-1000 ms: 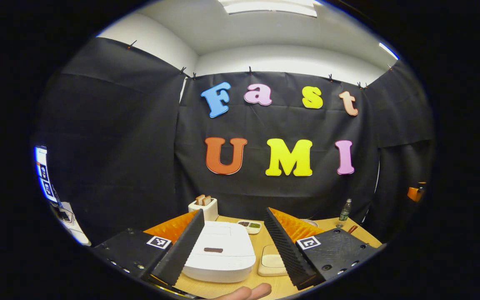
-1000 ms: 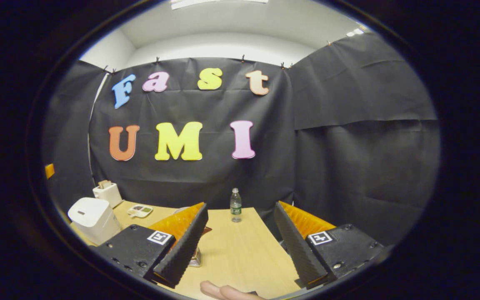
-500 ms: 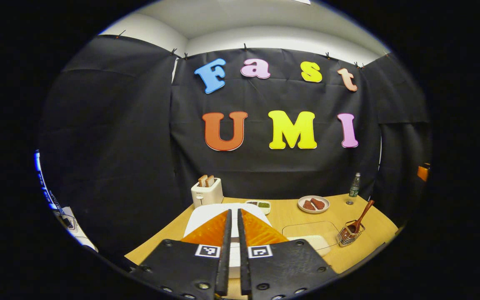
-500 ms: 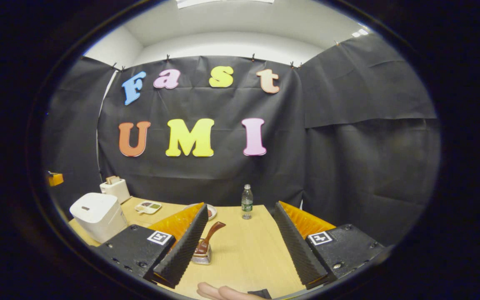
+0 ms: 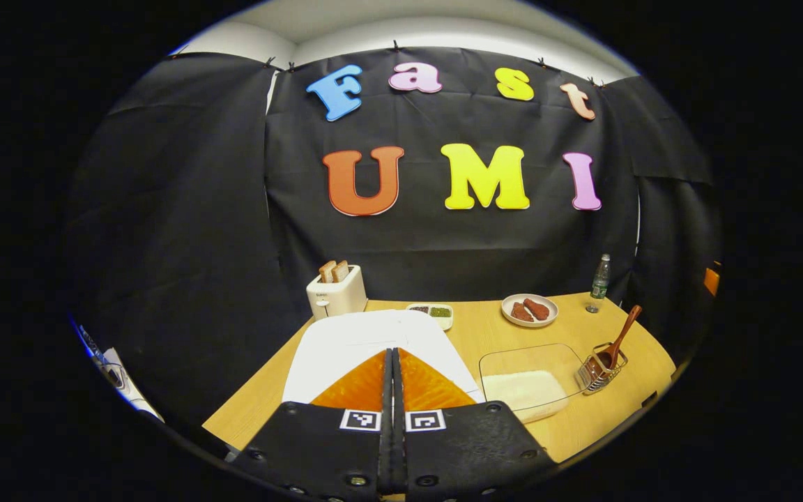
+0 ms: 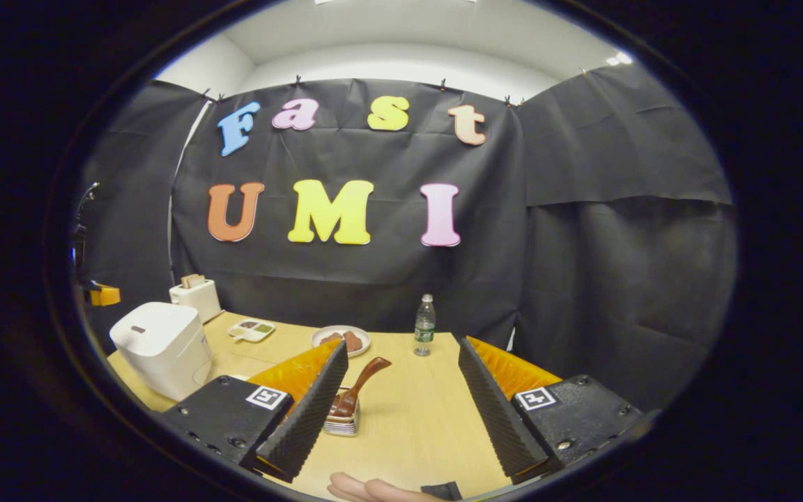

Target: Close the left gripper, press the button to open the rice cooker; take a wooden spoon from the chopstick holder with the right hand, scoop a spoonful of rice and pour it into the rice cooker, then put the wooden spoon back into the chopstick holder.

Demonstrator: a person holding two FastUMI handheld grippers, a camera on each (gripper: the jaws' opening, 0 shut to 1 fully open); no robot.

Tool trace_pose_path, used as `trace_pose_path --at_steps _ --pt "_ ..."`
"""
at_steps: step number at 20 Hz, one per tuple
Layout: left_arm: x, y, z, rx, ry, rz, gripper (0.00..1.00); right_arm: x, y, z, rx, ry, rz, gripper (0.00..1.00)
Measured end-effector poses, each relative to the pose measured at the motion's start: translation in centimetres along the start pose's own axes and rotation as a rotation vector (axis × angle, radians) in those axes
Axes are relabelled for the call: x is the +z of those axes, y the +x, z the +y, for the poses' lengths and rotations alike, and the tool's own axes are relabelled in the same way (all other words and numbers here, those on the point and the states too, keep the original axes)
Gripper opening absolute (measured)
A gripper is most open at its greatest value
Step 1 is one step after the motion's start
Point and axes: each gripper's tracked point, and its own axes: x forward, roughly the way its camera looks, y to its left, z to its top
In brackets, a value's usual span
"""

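Lower centre, left gripper view: we see the left gripper [image 5: 392, 390] fully closed, empty, poised over the rice cooker [image 5: 366, 341].
Right gripper [image 6: 401, 401]: wide open, empty.
Wooden spoon [image 6: 360, 380]: lower-middle frame, in chopstick holder [image 6: 342, 422], handle leaning up-right.

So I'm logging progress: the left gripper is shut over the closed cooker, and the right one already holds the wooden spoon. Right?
Not quite. The right gripper is open and holds nothing; the right gripper view shows the spoon standing in its holder. The rest is right: the left gripper is shut above the closed cooker.
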Motion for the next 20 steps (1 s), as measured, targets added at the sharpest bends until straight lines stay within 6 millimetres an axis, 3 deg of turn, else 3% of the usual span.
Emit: trace_pose_path --at_steps 6,11,20 --pt "-2.4 3.1 1.0 0.015 -0.047 0.098 0.00 -1.2 1.0 0.6 0.012 0.002 0.018 1.00" --pt "-5.7 5.2 1.5 0.018 -0.074 0.200 0.00 -2.2 2.2 0.7 0.015 0.006 0.041 1.00" --pt "-8.1 5.4 1.3 0.017 -0.110 0.261 0.00 -4.4 3.8 0.2 0.001 0.034 0.097 1.00"
